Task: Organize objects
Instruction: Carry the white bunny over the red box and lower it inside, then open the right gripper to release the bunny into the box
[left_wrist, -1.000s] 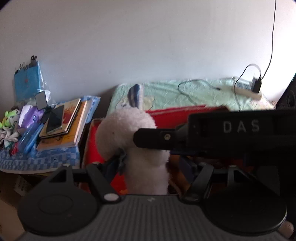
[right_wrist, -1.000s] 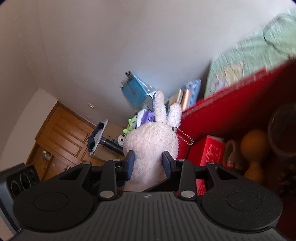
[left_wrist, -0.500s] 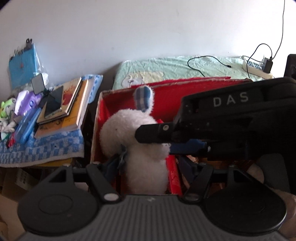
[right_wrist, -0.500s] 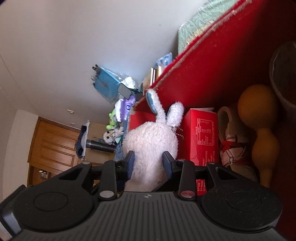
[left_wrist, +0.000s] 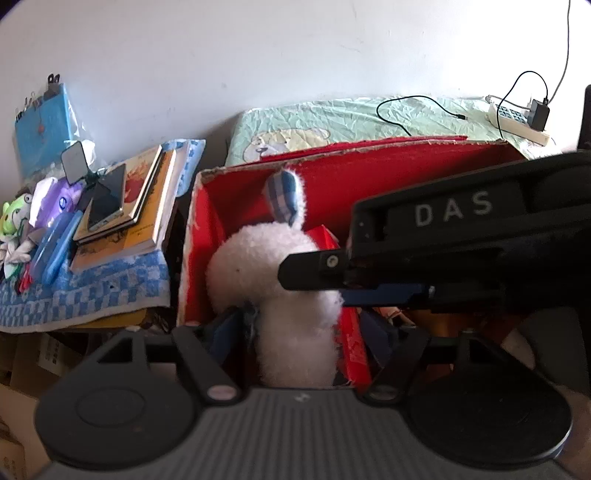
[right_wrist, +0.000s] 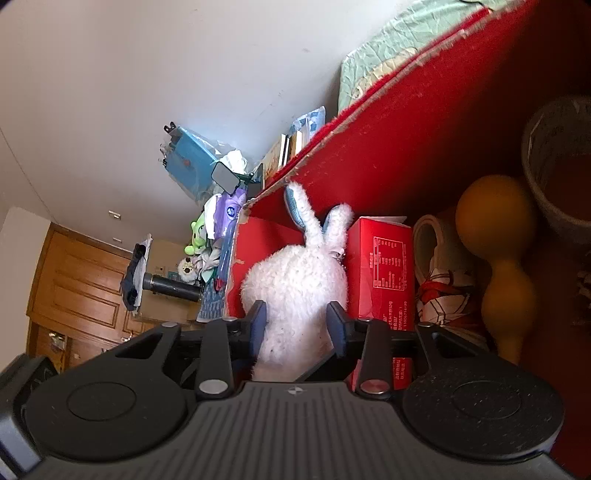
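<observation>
A white plush rabbit (left_wrist: 280, 266) with a blue-lined ear stands in the left corner of an open red box (left_wrist: 332, 151). My right gripper (right_wrist: 295, 325) is shut on its body, both blue pads pressed into the fur. In the left wrist view that gripper reaches in from the right, its upper finger (left_wrist: 314, 271) lying across the rabbit. My left gripper (left_wrist: 301, 328) stands open with the rabbit's lower body between its wide-set fingers. A small red carton (right_wrist: 384, 273) stands right beside the rabbit.
Also in the red box (right_wrist: 424, 129) are a patterned roll (right_wrist: 443, 280), an orange gourd (right_wrist: 498, 258) and a grey cup (right_wrist: 561, 166). Left of the box, books with a phone (left_wrist: 107, 199) lie on a checked cloth (left_wrist: 92, 295). Green bedding (left_wrist: 351, 118) lies behind.
Both grippers came down together with the rabbit. It was level with the box rim a second ago and now sits down inside the box beside the red carton.
</observation>
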